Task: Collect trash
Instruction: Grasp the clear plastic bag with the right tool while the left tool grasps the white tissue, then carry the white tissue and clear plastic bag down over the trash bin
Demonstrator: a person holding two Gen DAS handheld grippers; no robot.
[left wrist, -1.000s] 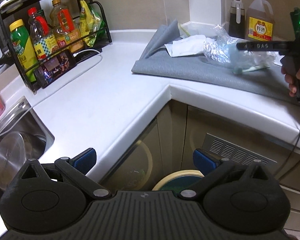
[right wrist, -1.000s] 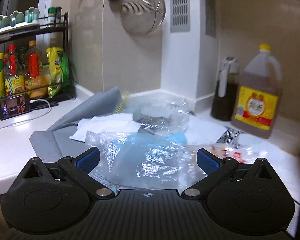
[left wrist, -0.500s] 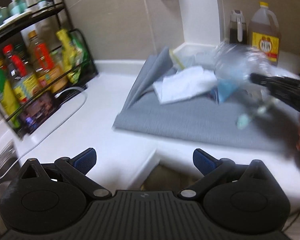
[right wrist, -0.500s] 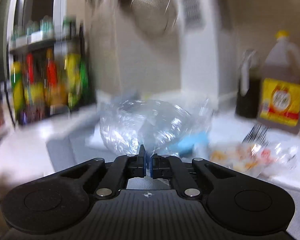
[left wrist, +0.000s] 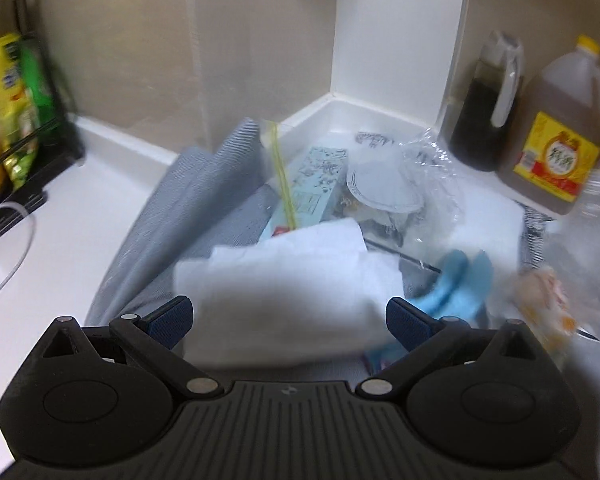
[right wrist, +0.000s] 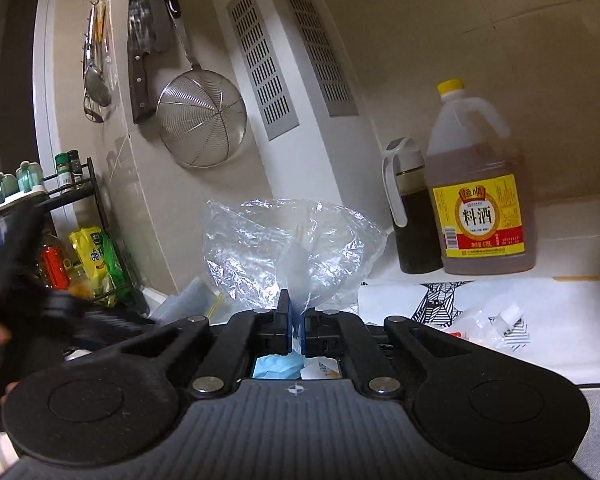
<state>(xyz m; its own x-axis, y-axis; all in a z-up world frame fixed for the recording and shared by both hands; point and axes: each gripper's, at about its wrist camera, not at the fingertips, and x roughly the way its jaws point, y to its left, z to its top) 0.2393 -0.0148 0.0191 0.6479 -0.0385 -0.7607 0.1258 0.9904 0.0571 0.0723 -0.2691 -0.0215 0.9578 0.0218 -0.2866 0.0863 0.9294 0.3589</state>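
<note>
A pile of trash lies on a grey cloth (left wrist: 188,200) in the counter corner. In the left wrist view my left gripper (left wrist: 288,318) stands open just above a crumpled white paper (left wrist: 284,280), which sits between its blue fingertips (left wrist: 170,316). Behind the paper are a light blue box (left wrist: 316,184), a clear lidded container (left wrist: 384,192) and a blue scrap (left wrist: 456,284). My right gripper (right wrist: 296,316) is shut on a clear plastic bag (right wrist: 292,248), which billows up above the jaws. The left gripper (right wrist: 24,272) shows as a dark blur at the left of the right wrist view.
A dark sauce bottle (right wrist: 412,220) and a cooking wine jug (right wrist: 484,208) stand by the wall at the right. A strainer (right wrist: 202,114) and a cleaver (right wrist: 142,52) hang on the wall. A black rack of bottles and packets (left wrist: 16,120) stands at the left. Patterned paper (right wrist: 440,296) lies near the jug.
My left gripper swept from over the counter corner and cabinet front to the trash pile. My right gripper closed on the clear plastic bag and lifted it off the pile.
</note>
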